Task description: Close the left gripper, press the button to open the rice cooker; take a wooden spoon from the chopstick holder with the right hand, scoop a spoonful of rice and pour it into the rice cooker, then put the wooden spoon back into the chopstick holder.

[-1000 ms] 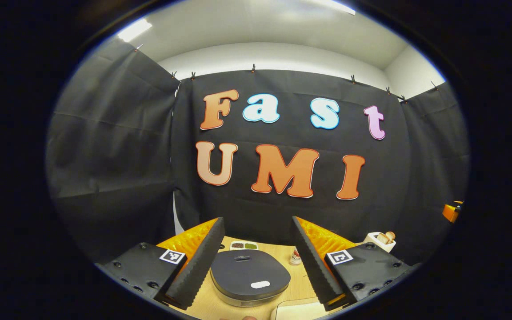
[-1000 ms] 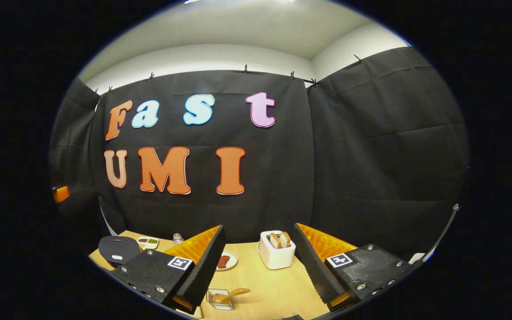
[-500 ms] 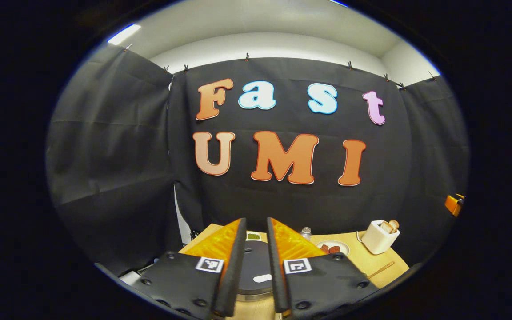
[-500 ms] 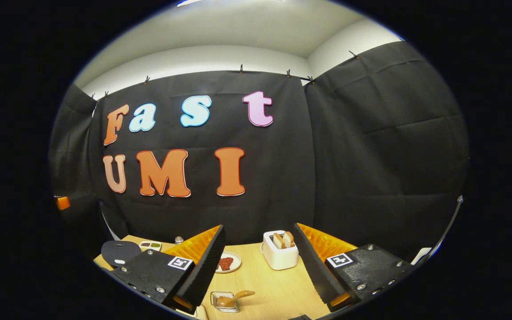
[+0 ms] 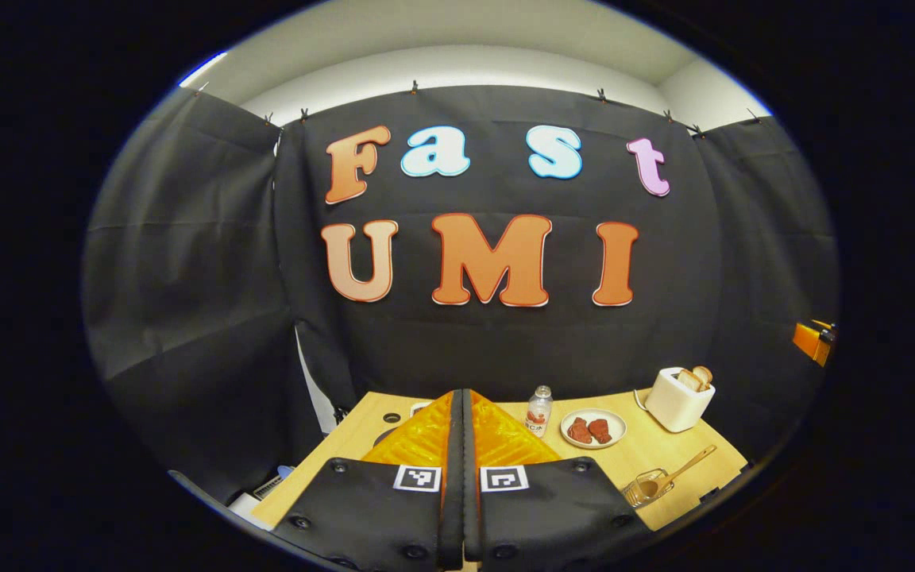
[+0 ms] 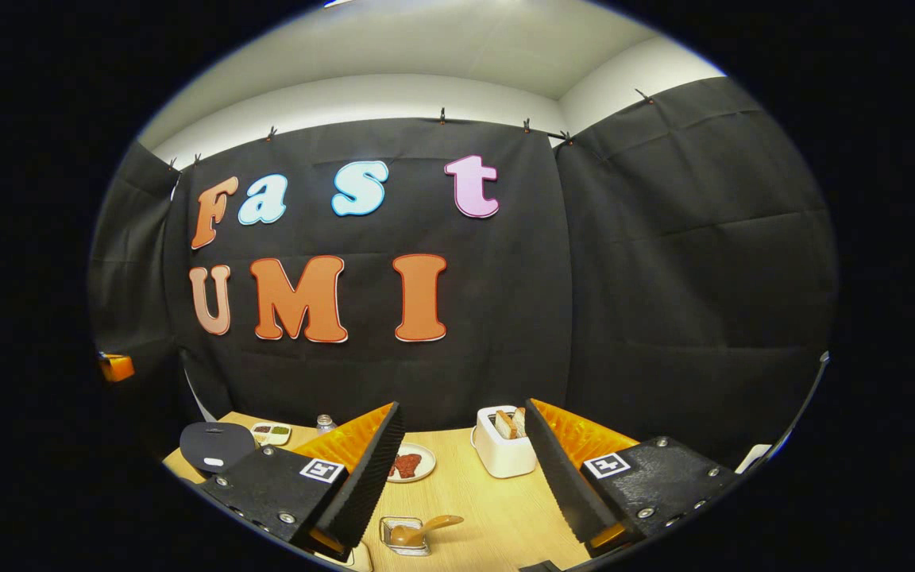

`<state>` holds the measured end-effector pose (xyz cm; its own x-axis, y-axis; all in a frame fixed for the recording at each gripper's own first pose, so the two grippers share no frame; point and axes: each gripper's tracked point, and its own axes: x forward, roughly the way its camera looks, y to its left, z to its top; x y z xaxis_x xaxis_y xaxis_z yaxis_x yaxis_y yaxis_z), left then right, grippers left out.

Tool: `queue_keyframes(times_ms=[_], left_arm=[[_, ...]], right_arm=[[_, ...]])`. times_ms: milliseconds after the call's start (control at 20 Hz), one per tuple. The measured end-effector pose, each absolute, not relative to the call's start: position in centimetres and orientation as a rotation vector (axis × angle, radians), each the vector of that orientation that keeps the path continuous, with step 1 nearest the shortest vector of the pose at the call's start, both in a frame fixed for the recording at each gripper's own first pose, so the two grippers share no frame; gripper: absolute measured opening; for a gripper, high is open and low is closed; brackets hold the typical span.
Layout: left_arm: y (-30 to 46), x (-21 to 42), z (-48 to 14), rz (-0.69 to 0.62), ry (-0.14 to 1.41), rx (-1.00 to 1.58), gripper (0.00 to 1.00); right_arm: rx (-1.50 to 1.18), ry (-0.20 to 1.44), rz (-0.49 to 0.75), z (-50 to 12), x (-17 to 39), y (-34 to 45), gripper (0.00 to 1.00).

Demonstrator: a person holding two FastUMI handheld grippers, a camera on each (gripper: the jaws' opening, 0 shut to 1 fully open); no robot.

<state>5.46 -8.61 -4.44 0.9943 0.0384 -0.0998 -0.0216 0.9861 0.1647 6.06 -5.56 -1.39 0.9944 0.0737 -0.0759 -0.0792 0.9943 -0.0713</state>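
Observation:
My left gripper (image 5: 462, 395) is shut, its orange-backed fingers pressed flat together with nothing between them. They cover most of the rice cooker in the left gripper view. In the right gripper view the rice cooker (image 6: 215, 446) stands at the table's far left, its dark lid down, with a small white button near the front. The wooden spoon (image 6: 428, 525) lies tilted in the clear chopstick holder (image 6: 398, 535), just ahead of my open right gripper (image 6: 461, 407). The left gripper view has the spoon (image 5: 684, 469) and the holder (image 5: 642, 490) at lower right.
On the wooden table (image 6: 489, 508) stand a white toaster (image 6: 503, 446) with bread, a plate of red pieces (image 6: 408, 465), a small bottle (image 6: 324, 422) and a two-part dish (image 6: 271, 433). The toaster (image 5: 678, 397), plate (image 5: 593, 429) and bottle (image 5: 538, 409) lie right of my left fingers.
My left gripper has gone from wide open to fully shut, and its view has shifted so the cooker is now behind the fingers. The right gripper has barely moved and stays open.

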Motion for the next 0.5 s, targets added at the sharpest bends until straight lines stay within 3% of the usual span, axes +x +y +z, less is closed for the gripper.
queue_keyframes(times_ms=[450,500], left_arm=[[-9.6,10.1,-16.5,-0.039,0.346,0.185,0.02],[-9.7,10.5,-17.8,-0.047,0.374,0.185,0.07]], right_arm=[[-0.09,0.123,0.031,-3.2,6.5,-7.5,0.94],[-0.096,0.125,0.024,-3.3,6.5,-7.8,0.94]])
